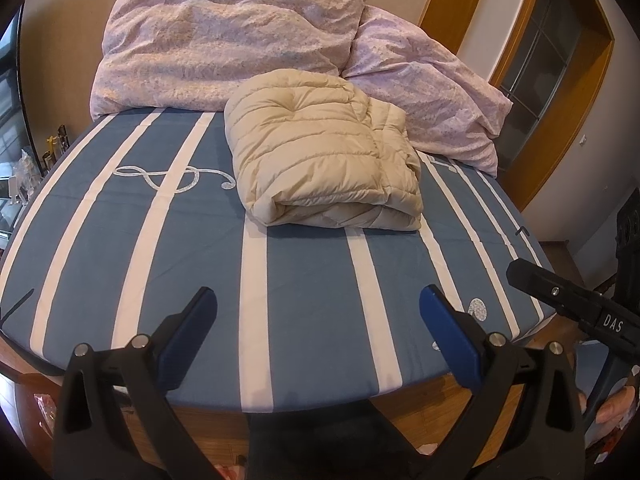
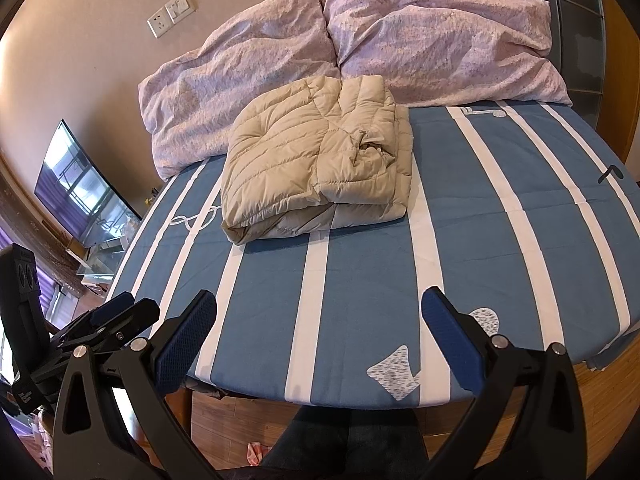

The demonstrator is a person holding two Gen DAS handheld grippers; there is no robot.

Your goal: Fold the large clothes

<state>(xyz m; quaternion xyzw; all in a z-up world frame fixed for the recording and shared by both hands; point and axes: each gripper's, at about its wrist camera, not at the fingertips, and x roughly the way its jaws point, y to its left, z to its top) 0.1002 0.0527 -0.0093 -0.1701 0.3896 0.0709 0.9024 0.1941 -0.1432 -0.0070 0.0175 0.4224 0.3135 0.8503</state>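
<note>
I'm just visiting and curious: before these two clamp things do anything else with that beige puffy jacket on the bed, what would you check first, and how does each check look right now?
1. Left gripper open and holding nothing: ok.
2. Right gripper open and holding nothing: ok.
3. Beige jacket folded into a compact bundle: ok.
4. Jacket lying wholly on the striped bedsheet, away from the edges: ok.
5. Jacket tidy all round: not ok; in the right wrist view a crumpled bit of fabric shows in the top layer.
6. Jacket clear of the pink duvet: cannot tell; its far edge meets the duvet in both views.
</note>
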